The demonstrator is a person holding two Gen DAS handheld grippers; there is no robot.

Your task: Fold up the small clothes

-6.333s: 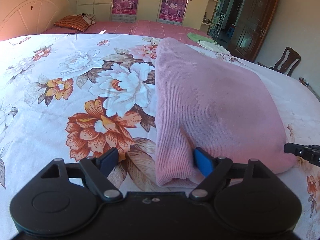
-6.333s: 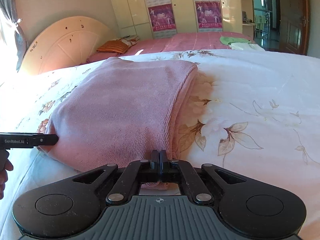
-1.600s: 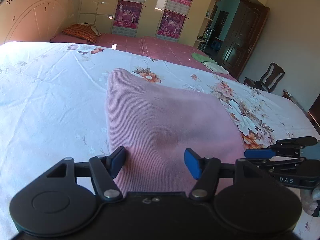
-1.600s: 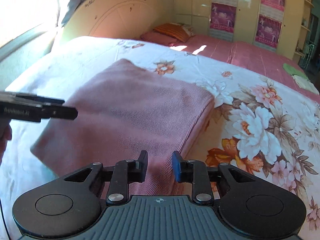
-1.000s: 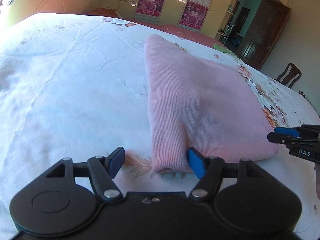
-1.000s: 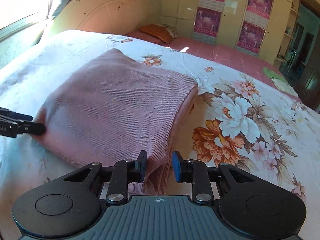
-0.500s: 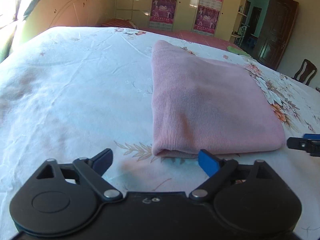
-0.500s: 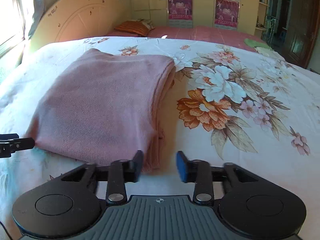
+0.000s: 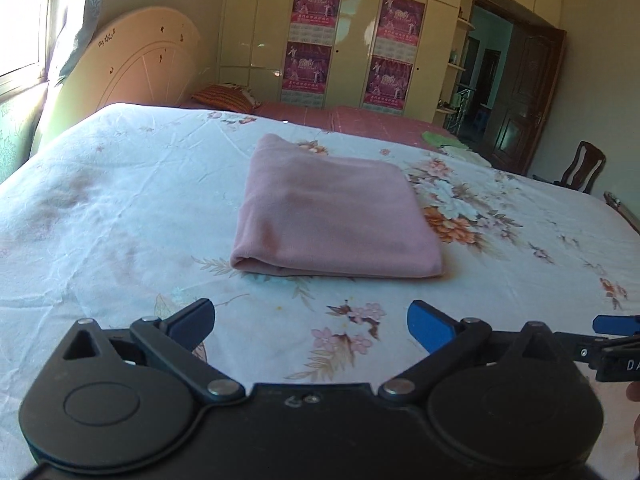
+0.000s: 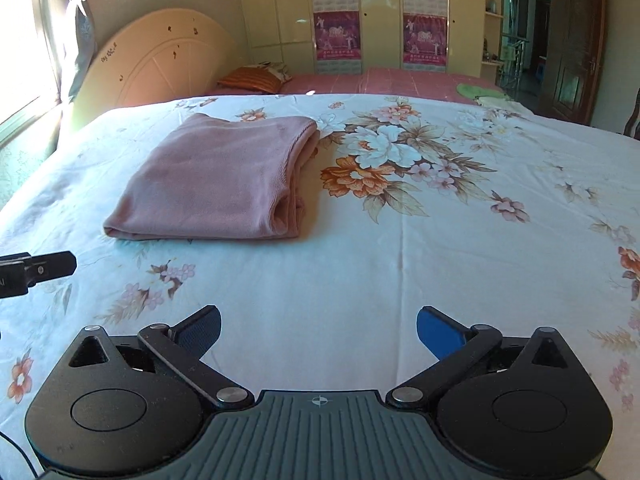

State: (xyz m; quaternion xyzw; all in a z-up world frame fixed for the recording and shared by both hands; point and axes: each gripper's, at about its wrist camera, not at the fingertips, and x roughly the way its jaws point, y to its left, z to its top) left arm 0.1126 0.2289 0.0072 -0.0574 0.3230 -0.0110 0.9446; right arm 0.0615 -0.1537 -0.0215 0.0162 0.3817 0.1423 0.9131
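Bright daylight poured in from a window [image 9: 20,20] at the left, washing out the near bedsheet [image 9: 100,200] in bluish-white glare. The far wardrobe [image 10: 380,12] sat dimmer. Fisheye bending curved the edges; corners darkened.

Pink garment [image 9: 336,216] matt ribbed knit; bedsheet [image 9: 120,216] creased cotton-like cloth; wardrobe [image 9: 356,40] glossy.

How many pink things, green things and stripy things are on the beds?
Pink: 1, the folded pink garment
Green: 1, the green cloth on the far bed
Stripy: 1, the orange striped pillow
Total: 3
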